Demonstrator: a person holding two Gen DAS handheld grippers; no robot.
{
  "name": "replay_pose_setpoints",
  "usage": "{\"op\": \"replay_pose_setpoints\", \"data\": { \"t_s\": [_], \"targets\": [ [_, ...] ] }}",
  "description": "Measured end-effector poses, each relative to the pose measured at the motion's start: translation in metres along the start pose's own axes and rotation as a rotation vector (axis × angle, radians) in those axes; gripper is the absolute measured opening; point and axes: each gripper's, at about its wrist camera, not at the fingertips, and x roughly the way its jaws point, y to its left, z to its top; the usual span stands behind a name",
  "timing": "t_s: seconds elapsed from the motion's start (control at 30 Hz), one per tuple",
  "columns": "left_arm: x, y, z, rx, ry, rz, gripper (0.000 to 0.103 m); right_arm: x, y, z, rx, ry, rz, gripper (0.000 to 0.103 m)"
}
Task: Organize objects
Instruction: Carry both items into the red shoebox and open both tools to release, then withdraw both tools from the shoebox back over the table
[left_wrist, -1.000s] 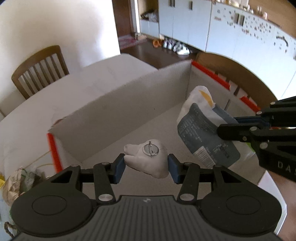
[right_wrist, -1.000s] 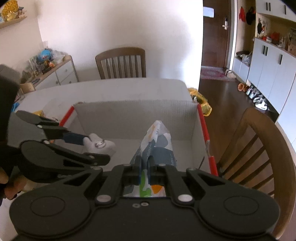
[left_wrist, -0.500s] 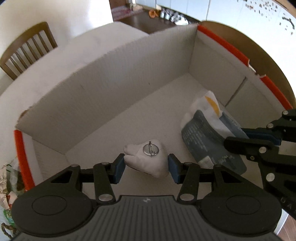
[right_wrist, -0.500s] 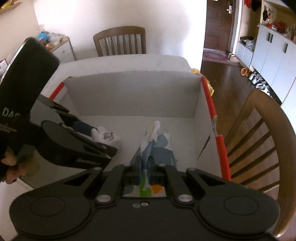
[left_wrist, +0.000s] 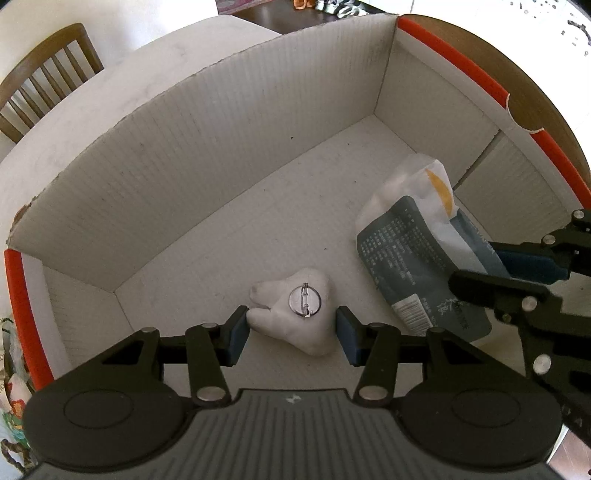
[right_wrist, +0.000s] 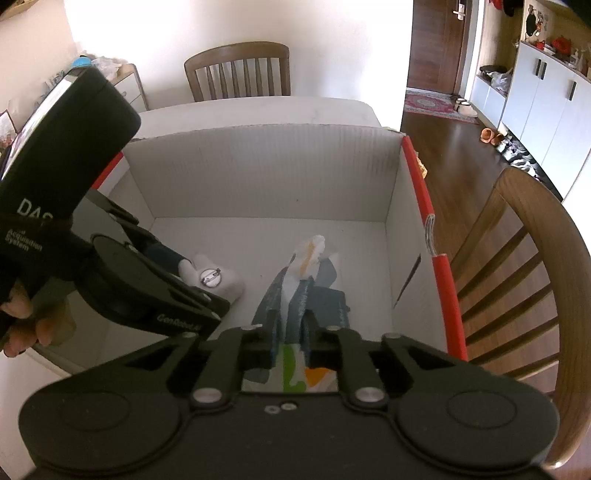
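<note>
Left gripper: fingers parted a little wider than the white plush pin lying between them; the left pad touches or nearly touches the plush, while a small gap shows at the right pad, so whether any grip remains is hard to say. The plush lies on the floor of the cardboard box, metal pin-back facing up, near the front. Right gripper: fingers drawn narrow, pinching the near end of the blue-grey snack packet. The packet stretches away from the fingers along the box floor, to the right of the plush and apart from it. Box: white corrugated walls, orange-red edging on its side rims, standing on a white tabletop. Beyond: a wooden chair at the far edge.
</note>
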Motion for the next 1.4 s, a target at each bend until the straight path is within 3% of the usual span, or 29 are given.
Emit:
{"op": "replay_pose_setpoints", "data": {
  "t_s": [0.5, 0.73, 1.07, 1.33, 1.4],
  "targets": [
    [-0.035, 0.003, -0.022, -0.03, -0.088, 0.012, 0.054, -0.017, -0.004, 0.0, 0.031, -0.047, 0.028, 0.023],
    [-0.082, 0.005, -0.047, -0.049, -0.228, -0.009, 0.054, -0.045, 0.003, 0.002, 0.023, -0.126, 0.042, 0.023],
    [-0.129, 0.023, -0.051, -0.092, -0.424, 0.011, 0.054, -0.084, 0.025, 0.0, 0.006, -0.231, 0.069, 0.027],
    [-0.175, 0.04, -0.1, -0.113, -0.562, 0.047, 0.055, -0.107, 0.053, -0.003, -0.006, -0.301, 0.089, 0.034],
    [-0.184, 0.046, -0.113, -0.123, -0.585, 0.054, 0.06, -0.11, 0.063, -0.004, -0.005, -0.316, 0.09, 0.036]
  ]
}}
